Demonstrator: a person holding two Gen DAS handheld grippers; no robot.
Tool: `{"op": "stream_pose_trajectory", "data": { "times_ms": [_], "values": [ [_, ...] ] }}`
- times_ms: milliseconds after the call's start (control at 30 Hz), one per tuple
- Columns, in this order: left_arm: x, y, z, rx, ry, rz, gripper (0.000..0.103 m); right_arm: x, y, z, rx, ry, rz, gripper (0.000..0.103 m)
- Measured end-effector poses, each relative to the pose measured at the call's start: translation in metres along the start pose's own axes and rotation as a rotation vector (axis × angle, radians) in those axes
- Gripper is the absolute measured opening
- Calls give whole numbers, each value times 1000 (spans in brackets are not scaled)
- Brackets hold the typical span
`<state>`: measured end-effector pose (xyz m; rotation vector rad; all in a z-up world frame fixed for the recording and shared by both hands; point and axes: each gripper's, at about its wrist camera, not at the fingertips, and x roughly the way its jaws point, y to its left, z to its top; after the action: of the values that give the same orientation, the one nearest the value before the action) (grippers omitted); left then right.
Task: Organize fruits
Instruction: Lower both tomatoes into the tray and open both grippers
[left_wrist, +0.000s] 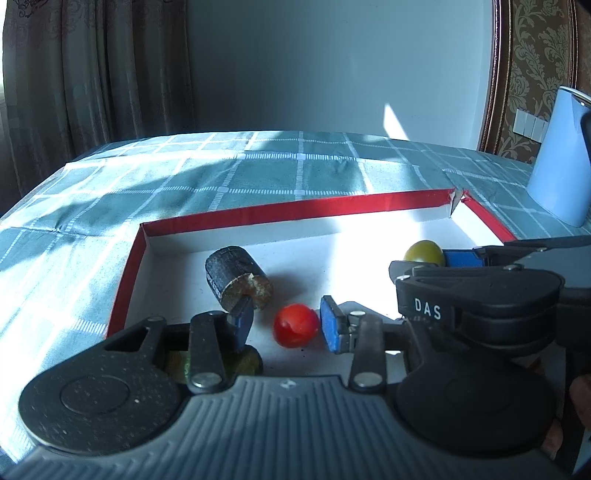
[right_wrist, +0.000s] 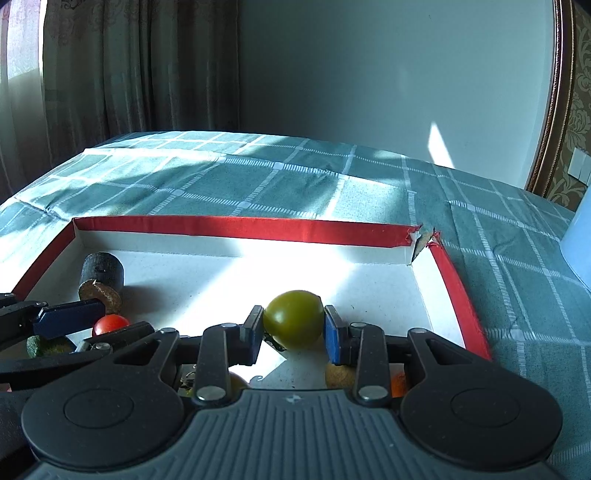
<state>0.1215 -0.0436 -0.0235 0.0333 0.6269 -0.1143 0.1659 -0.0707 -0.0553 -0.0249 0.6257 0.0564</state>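
Two grippers work side by side over a red-rimmed box (left_wrist: 258, 212) on a checked cloth (left_wrist: 221, 173), and each has a small tomato between its fingers. Farthest left in the box lies a dark stub (left_wrist: 236, 275) on its side, cut end toward the cameras, just beyond the left gripper's near finger and apart from the fruit. Next, the left gripper (left_wrist: 288, 325) straddles a red tomato (left_wrist: 295, 325) that rests on the box floor; its pads stand clear of the skin on both sides, so the grip is released and the fruit appears set down there. Under that gripper's left linkage a dark green fruit (left_wrist: 243, 363) is half hidden. Further right, the right gripper (right_wrist: 293, 330) is clenched on a green tomato (right_wrist: 293, 319), pads touching both flanks, low over the box floor, likely so it can be laid beside the red one. At far right a pale blue jug (left_wrist: 557, 162) stands on the cloth outside the box.
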Motion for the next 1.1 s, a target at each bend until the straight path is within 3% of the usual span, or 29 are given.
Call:
{"op": "stream_pose_trajectory", "data": {
  "times_ms": [67, 133, 233, 467, 600, 733, 833, 900, 967, 1067, 1100],
  "values": [
    [-1, 0, 0, 0, -10, 13, 42, -1, -2, -1, 12, -3, 8, 34],
    [-2, 1, 0, -3, -22, 45, 57, -3, -4, -1, 20, -11, 4, 34],
    [-2, 6, 1, -27, -19, 53, 70, -6, -7, -1, 33, -20, 5, 34],
    [-4, 7, 0, -25, -25, 56, 75, -11, -10, -3, 47, -37, -3, 39],
    [-5, 8, 0, -36, -26, 76, 87, -14, -14, -5, 62, -47, 7, 39],
    [-5, 9, 0, -38, -16, 72, 92, -17, -15, -7, 58, -55, 7, 39],
    [-8, 10, -1, -36, -19, 76, 96, -23, -16, -10, 63, -72, -20, 51],
    [-11, 10, -2, -35, -28, 76, 99, -29, -20, -12, 75, -94, -30, 65],
    [-15, 9, -3, -30, -37, 62, 101, -36, -24, -13, 97, -115, -19, 67],
    [-17, 4, -5, 9, -33, 44, 103, -45, -29, -16, 134, -136, 23, 81],
    [-18, 1, -6, 27, -34, 47, 103, -48, -28, -16, 133, -145, 23, 81]
  ]
}}
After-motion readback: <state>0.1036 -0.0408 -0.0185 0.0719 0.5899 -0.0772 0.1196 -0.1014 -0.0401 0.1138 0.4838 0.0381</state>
